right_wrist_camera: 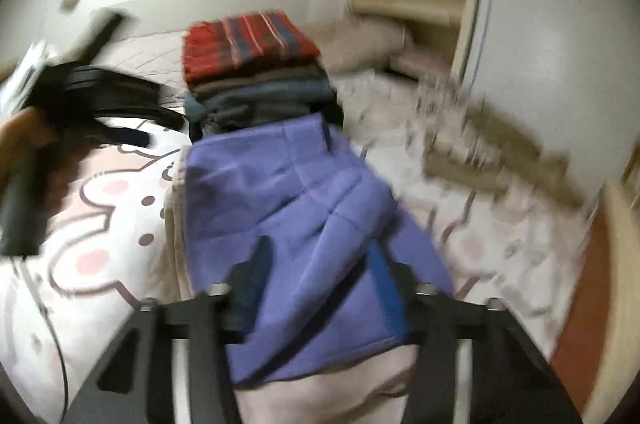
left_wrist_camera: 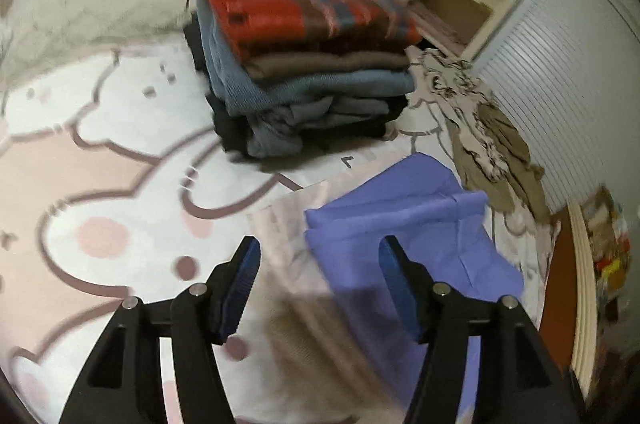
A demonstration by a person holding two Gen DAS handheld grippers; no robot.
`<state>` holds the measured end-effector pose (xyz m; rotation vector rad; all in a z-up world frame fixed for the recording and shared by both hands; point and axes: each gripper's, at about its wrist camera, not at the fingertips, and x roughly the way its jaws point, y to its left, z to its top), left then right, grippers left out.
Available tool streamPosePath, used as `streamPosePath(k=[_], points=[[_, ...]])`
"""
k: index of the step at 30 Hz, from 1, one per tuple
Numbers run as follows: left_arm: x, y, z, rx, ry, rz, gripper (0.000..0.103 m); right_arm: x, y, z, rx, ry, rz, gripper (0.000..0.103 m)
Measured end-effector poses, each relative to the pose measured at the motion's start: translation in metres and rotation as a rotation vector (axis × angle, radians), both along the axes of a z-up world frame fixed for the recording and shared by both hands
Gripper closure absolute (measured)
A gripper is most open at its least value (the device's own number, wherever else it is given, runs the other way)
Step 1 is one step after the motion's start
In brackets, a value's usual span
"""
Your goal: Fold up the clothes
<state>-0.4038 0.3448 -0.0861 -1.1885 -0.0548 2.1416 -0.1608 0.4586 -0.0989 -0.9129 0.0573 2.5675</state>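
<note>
Purple garment [right_wrist_camera: 288, 192] between right tool [right_wrist_camera: 320, 276] jaws

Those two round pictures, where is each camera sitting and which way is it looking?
Left wrist view: rides the left gripper, looking down along its open fingers at the purple garment and the folded pile.
Right wrist view: rides the right gripper, facing the purple garment between its fingers; a hand holding the other gripper shows at left.
Shared: garment, pile, rabbit-print bedsheet.
</note>
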Motion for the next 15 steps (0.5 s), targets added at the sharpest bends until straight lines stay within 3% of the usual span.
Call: streamPosePath(k=[3,7,11,13,15], points=[[0.028,-0.03,0.022,-0.077,0.141,-0.055,0.042,-0.014,0.03,-0.013,-0.151,-0.053,-0.023,0.073],[0.072,-0.071,0.039,-0.166,0.259,-0.101,0.042,-0.022,0.041,-0.043,-0.158,-0.128,-0.024,0.076],[0.113,-0.104,0.046,-0.2,0.296,-0.108,0.041,-0.032,0.04,-0.063,-0.119,-0.184,-0.004,0.076],[0.133,-0.118,0.048,-0.2,0.299,-0.098,0.04,-0.029,0.04,-0.058,-0.122,-0.187,0.0,0.076],[0.148,-0.127,0.05,-0.197,0.306,-0.079,0.031,-0.022,0.038,-0.046,-0.141,-0.168,0.002,0.076]])
